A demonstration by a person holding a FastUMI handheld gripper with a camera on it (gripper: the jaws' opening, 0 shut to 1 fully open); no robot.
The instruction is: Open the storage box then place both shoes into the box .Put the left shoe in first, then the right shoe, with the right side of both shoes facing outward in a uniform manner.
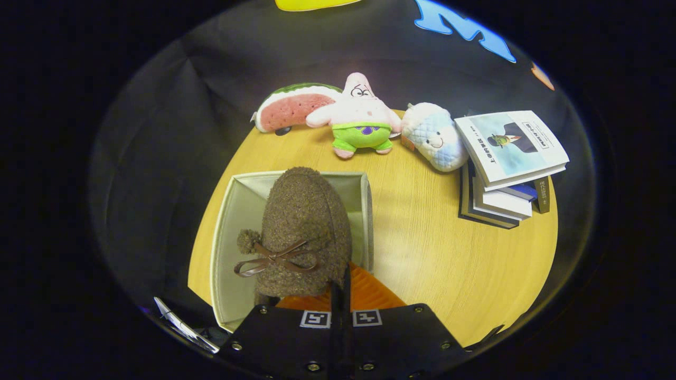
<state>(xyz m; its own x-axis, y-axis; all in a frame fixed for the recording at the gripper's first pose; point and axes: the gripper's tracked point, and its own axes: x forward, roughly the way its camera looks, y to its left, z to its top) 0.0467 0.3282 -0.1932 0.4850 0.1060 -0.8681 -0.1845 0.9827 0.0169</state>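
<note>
A brown fuzzy shoe (303, 227) with a pom-pom and a thin brown bow hangs toe-forward over the open beige storage box (224, 232). My gripper (340, 287) is shut on the shoe's rear edge, its fingers pressed together with almost no gap. The shoe covers most of the box's inside, so what lies in the box is hidden. The box stands on the round wooden table (422, 248), on its left part.
Beyond the box lie a watermelon plush (290, 108), a pink star plush (360, 116) and a pale blue-white plush (435, 136). A stack of books (504, 163) sits at the right. Bare tabletop stretches to the right of the box.
</note>
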